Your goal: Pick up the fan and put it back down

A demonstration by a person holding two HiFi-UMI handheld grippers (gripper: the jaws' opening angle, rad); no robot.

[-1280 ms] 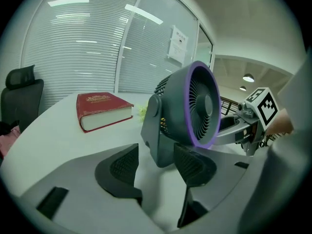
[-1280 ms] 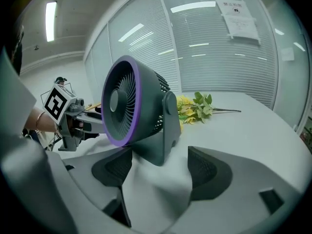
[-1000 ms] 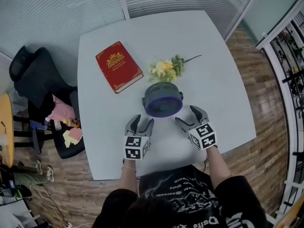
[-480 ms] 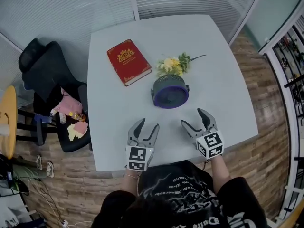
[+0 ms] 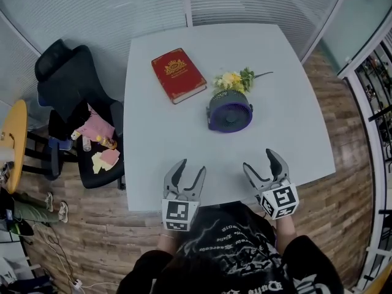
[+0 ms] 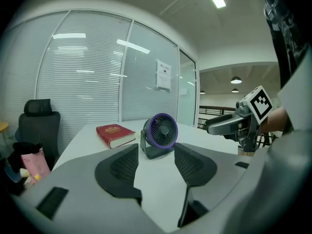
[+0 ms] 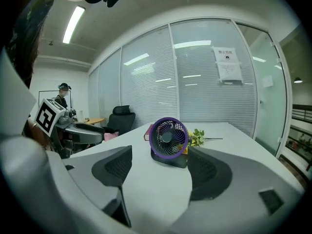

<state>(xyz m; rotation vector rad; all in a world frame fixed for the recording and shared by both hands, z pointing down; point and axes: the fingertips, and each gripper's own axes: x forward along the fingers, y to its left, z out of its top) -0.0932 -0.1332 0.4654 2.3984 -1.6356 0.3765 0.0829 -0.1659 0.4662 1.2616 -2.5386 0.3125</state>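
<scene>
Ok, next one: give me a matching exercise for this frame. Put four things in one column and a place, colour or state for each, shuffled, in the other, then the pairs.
Things
1. fan
2. book
3. flowers
4. left claw

Descriptions
A. red, lying flat, cover up
B. open and empty, by the near edge of the table
C. standing mid-table, purple-rimmed
D. yellow, lying just beyond the fan

Pairs: 1-C, 2-A, 3-D, 4-B
</scene>
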